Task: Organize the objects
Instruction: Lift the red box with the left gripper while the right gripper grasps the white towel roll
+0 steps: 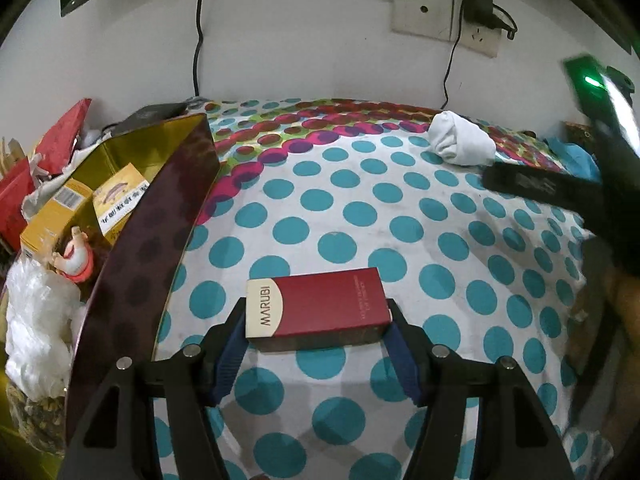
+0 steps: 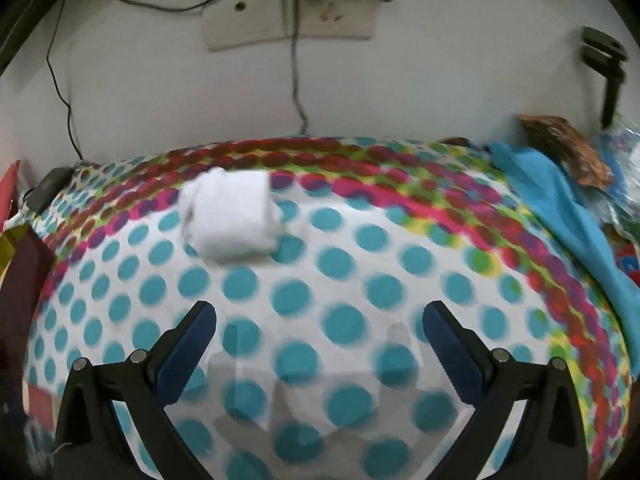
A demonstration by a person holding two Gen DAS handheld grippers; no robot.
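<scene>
My left gripper [image 1: 318, 322] is shut on a dark red MARUBI box [image 1: 320, 308], holding it by its two ends above the dotted tablecloth [image 1: 400, 208]. A maroon box with a gold lining [image 1: 160, 208] stands open at the left, with yellow cartons [image 1: 116, 196] and a small figurine [image 1: 76, 256] inside. My right gripper [image 2: 320, 320] is open and empty over the cloth. A rolled white cloth [image 2: 232, 216] lies ahead of it to the left; it also shows at the far right in the left wrist view [image 1: 460, 140]. The right gripper's body shows at the right edge of the left wrist view [image 1: 560, 188].
A wall with a socket plate [image 1: 440, 16] and hanging cables stands behind the table. Red packets [image 1: 60, 136] and white plastic [image 1: 36, 320] crowd the left side. A blue cloth [image 2: 560, 208] and a brown packet [image 2: 564, 148] lie at the far right.
</scene>
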